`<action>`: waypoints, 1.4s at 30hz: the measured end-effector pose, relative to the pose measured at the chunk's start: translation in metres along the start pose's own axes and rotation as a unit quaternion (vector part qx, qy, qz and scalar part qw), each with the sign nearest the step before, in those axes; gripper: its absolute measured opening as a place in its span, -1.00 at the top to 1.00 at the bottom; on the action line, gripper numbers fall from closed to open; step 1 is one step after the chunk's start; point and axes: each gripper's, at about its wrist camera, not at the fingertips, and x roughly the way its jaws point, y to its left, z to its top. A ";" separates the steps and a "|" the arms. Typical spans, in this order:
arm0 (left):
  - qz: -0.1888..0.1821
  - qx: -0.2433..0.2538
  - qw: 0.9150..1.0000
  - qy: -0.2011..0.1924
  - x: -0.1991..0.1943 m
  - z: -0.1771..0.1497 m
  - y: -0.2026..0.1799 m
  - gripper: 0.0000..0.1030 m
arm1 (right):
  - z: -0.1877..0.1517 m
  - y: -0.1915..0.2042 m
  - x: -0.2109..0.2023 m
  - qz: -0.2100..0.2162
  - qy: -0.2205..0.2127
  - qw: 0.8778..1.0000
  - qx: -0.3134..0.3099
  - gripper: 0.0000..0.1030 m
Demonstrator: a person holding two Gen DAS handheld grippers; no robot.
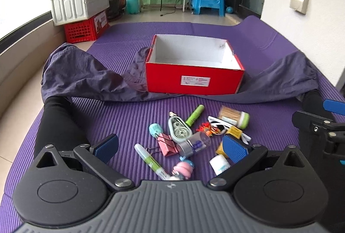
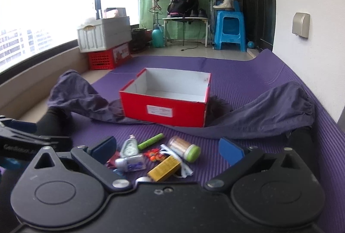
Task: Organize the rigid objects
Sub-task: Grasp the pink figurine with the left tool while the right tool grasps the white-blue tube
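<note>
Our left gripper (image 1: 170, 148) hovers, jaws spread and empty, over the pile (image 1: 194, 138) of small items on the purple mat (image 1: 120, 116) before the empty red box (image 1: 194, 80), our right gripper (image 2: 168, 148) likewise spread beside it.

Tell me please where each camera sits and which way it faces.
Left wrist: on the left claw, facing forward over the clutter to the red box; both legs and the right claw show.
Right wrist: on the right claw, facing alike; the left claw shows.
Shared: box, clutter, purple mat.
</note>
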 end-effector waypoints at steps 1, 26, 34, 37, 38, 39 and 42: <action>0.000 -0.002 1.000 0.001 0.006 0.003 0.002 -1.00 | 0.001 -0.002 0.007 0.001 0.004 1.000 0.004 -0.93; 0.042 -0.005 0.986 0.163 0.157 -0.012 0.018 -1.00 | -0.014 -0.044 0.175 -0.005 0.145 0.989 -0.003 -0.56; 0.014 0.063 0.986 0.156 0.142 -0.026 -0.012 -1.00 | -0.039 -0.024 0.151 0.044 0.189 0.981 -0.008 -0.56; 0.009 0.074 0.985 0.158 0.145 -0.029 -0.017 -0.99 | -0.049 -0.015 0.140 0.063 0.219 0.973 -0.016 -0.56; 0.005 0.075 0.985 0.158 0.146 -0.030 -0.017 -0.98 | -0.054 -0.008 0.136 0.070 0.229 0.971 -0.025 -0.56; 0.003 0.077 0.984 0.159 0.148 -0.031 -0.019 -0.98 | -0.056 -0.003 0.135 0.076 0.236 0.968 -0.035 -0.56; -0.010 0.081 0.983 0.166 0.150 -0.035 -0.022 -0.92 | -0.061 0.017 0.128 0.087 0.236 0.965 -0.078 -0.53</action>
